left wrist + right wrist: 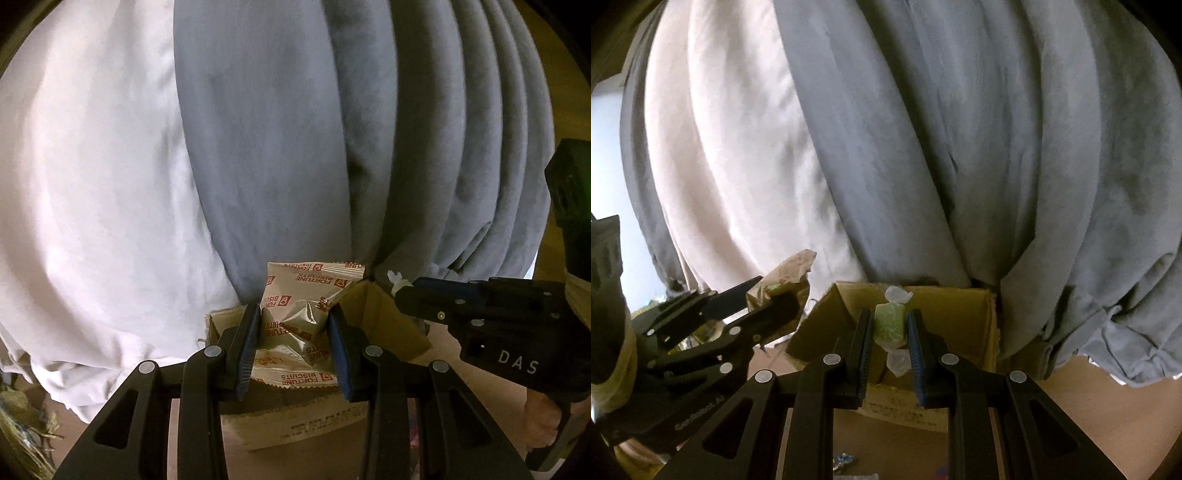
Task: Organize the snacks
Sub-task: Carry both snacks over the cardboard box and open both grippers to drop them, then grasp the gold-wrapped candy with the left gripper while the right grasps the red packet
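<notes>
My left gripper (293,325) is shut on a crumpled beige packet of Fortune Biscuits (295,317), held above an open cardboard box (384,317). My right gripper (890,328) is shut on a green candy in a clear twisted wrapper (889,326), also held over the open cardboard box (953,314). In the left wrist view the right gripper (397,284) reaches in from the right, beside the box flap. In the right wrist view the left gripper (764,299) shows at the left with the biscuit packet (786,280) in it.
Grey (280,147) and white (92,166) curtains hang close behind the box, filling most of both views. The box stands on a wooden floor (1089,406). Small wrapped snacks (844,461) lie on the floor in front. Dry straw-like stuff (22,424) sits at the left.
</notes>
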The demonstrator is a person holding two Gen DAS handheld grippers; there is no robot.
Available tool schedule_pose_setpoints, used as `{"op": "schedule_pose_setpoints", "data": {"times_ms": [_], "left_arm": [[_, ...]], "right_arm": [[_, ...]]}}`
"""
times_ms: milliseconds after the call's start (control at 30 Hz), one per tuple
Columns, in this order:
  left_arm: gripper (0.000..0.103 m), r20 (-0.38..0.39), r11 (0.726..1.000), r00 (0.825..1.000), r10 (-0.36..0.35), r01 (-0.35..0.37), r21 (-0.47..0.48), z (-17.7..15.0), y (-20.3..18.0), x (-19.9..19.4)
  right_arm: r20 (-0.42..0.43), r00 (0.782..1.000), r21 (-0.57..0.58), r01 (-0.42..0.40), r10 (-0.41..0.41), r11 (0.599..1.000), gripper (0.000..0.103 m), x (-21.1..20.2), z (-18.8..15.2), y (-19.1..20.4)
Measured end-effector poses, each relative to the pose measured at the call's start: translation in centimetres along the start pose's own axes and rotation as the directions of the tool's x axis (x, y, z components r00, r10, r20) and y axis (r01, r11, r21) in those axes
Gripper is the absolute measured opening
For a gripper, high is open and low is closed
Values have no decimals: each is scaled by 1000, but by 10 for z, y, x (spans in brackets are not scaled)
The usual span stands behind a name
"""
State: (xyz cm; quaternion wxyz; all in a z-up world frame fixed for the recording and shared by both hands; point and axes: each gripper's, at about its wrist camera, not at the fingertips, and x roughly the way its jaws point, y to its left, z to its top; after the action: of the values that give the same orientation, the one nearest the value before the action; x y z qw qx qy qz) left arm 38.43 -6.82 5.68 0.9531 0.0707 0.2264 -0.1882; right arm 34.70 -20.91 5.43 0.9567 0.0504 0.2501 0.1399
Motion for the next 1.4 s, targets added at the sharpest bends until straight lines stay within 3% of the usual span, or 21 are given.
{"op": "schedule_pose_setpoints", "data": {"times_ms": [100,200,233,300,533,867,1400], "left_arm": [[39,-43,1000,999,-11,10,-14,5,3,18],[68,-73,999,997,-3,1,-33,10,7,31],[69,-68,999,998,9,-12,-33,10,8,32],[69,-65,999,997,42,-43,-25,9,8,29],[73,-49,997,996,68,-70,-22,-3,-3,-3],[73,-24,998,998,59,-59,18,-34,-23,-64],[71,-118,999,993,19,-15,35,-113,-42,-103]], "right_arm": [[-33,999,7,14,-13,1000,20,17,5,-6],[-57,998,22,34,-32,999,22,28,6,-12],[-70,997,28,42,-40,999,27,33,7,-14],[-89,994,40,64,-60,997,42,39,9,-19],[-80,992,12,97,-96,995,42,24,-1,-17],[-74,996,-6,43,-43,999,42,-23,-37,1],[-168,985,-26,23,-27,999,42,-61,-111,27]]}}
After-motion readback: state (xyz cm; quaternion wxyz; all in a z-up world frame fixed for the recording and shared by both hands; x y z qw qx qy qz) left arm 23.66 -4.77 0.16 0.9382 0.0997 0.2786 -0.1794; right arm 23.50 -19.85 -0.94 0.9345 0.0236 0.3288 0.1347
